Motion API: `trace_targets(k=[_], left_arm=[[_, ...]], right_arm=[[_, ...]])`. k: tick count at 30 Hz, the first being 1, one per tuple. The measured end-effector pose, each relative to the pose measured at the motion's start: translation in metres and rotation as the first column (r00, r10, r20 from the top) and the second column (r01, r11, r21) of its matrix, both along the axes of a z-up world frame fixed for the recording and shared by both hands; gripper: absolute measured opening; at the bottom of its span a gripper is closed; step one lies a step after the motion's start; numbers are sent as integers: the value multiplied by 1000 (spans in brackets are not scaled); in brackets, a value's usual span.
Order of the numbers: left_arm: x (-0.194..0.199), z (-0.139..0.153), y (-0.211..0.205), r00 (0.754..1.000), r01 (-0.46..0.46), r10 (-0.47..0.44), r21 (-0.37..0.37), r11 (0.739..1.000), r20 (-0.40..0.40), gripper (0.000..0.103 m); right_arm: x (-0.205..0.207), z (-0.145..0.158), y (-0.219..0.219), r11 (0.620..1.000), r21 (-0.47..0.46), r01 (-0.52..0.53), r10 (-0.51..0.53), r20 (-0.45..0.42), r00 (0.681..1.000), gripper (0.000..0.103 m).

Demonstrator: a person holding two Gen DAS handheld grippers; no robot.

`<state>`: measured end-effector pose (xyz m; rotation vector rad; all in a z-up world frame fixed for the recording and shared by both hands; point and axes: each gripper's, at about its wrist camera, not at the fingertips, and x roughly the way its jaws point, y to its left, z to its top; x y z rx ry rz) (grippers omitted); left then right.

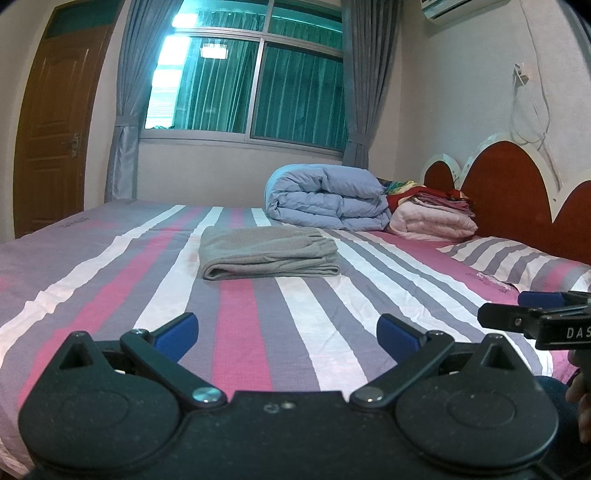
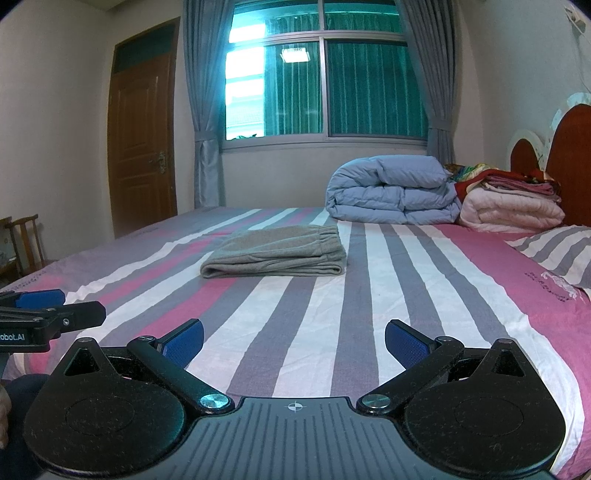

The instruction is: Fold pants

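- A home bedroom.
- A bed (image 2: 369, 280) with a pink, grey and white striped sheet fills the lower half of both views.
- A red scalloped headboard (image 1: 517, 184) stands at the right edge.
- A folded blue duvet (image 2: 391, 195) and stacked blankets (image 2: 513, 206) lie at right of centre; a striped pillow (image 2: 554, 251) sits below them.
- A window (image 2: 325, 81) with grey curtains (image 2: 201, 110) is at top centre.
- A wooden door (image 2: 144, 136) is at upper left.
- An air conditioner (image 1: 454, 9) shows in the top right corner of the left view.
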<state>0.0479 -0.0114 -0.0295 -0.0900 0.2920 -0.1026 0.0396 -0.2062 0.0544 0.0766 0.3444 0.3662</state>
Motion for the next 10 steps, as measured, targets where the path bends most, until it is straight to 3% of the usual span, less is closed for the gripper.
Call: trace_targets(k=[10], left_arm=[[3, -1, 0, 1000, 15, -15, 7, 1000, -1, 97]], right_arm=[[0, 0, -1, 1000, -2, -2, 2, 0, 1000, 103]])
